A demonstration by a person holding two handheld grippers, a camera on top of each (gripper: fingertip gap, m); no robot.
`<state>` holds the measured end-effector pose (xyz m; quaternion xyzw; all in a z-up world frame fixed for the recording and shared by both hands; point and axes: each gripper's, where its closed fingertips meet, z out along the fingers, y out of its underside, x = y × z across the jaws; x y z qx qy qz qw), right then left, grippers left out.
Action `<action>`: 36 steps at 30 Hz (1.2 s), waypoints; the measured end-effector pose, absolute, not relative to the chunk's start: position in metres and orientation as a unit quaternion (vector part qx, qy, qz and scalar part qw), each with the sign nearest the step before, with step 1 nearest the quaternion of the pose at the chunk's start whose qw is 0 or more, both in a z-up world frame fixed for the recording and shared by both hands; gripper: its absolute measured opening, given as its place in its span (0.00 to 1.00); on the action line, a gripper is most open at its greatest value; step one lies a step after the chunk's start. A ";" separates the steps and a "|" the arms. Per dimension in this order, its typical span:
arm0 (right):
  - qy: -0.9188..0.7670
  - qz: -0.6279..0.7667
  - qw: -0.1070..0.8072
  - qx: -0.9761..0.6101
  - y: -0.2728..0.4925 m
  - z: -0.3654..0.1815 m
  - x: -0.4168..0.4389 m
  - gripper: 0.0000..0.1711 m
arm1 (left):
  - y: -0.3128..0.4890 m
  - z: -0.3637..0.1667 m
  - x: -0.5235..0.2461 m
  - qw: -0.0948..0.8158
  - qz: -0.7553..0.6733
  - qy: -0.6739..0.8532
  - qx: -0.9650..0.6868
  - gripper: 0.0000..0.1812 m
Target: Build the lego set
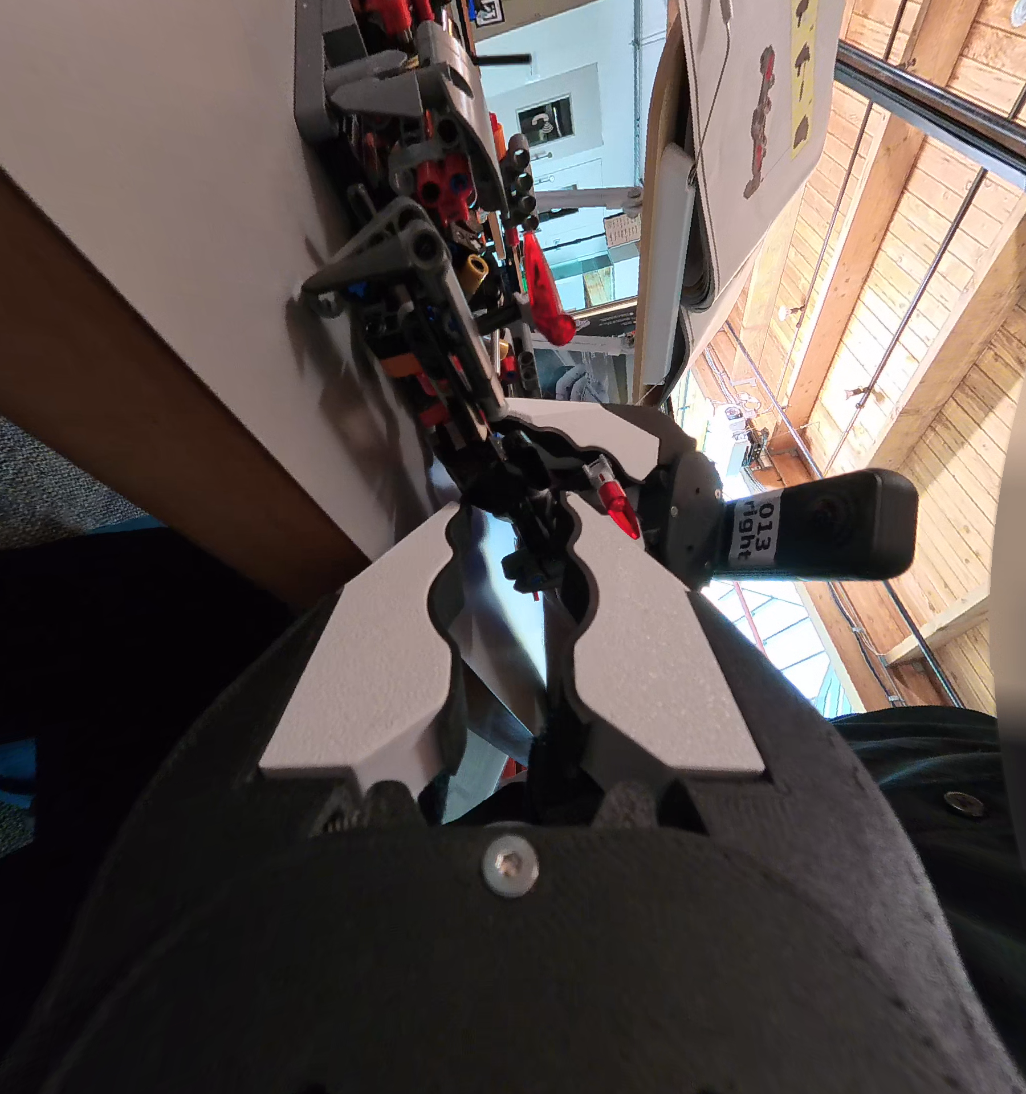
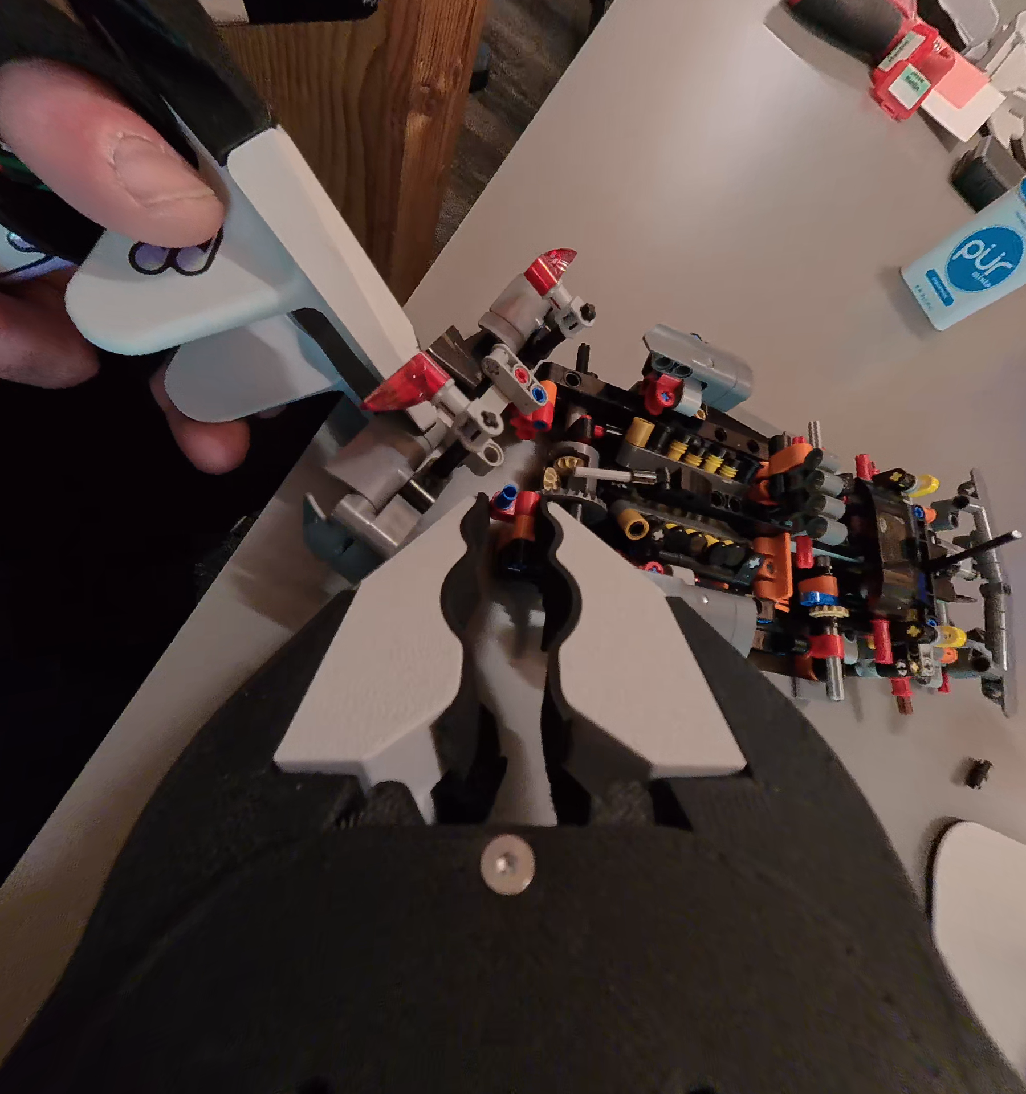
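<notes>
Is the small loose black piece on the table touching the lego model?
No, the loose black piece lies alone on the bare table, clearly apart from the lego model.

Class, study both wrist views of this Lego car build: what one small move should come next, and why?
Probably a gentle squeeze together. The right gripper is closed on the red, orange and black pieces at the Lego car rear corner, while the left gripper clamps the dark rear end beside the red tail-light pieces, so both ends look braced for seating a part.

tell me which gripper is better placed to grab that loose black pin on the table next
Right, probably. The loose black pin lies bare just beside the right gripper, while the left gripper is at the lego car's far tail end.
</notes>
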<state>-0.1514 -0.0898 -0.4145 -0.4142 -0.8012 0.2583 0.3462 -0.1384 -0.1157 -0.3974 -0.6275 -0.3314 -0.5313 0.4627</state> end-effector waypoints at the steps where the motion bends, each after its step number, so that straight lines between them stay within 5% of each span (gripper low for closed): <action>1: -0.801 0.259 0.348 -0.412 -0.090 -0.414 -0.151 0.08 | -0.116 -0.397 -0.138 0.463 -0.531 -0.331 -0.627 0.14; 11: -0.744 0.362 0.274 -0.490 -0.090 -0.408 -0.151 0.07 | -0.115 -0.397 -0.137 0.465 -0.531 -0.333 -0.625 0.14; 36: -0.721 0.395 0.264 -0.504 -0.086 -0.400 -0.147 0.07 | -0.115 -0.398 -0.131 0.467 -0.537 -0.329 -0.621 0.10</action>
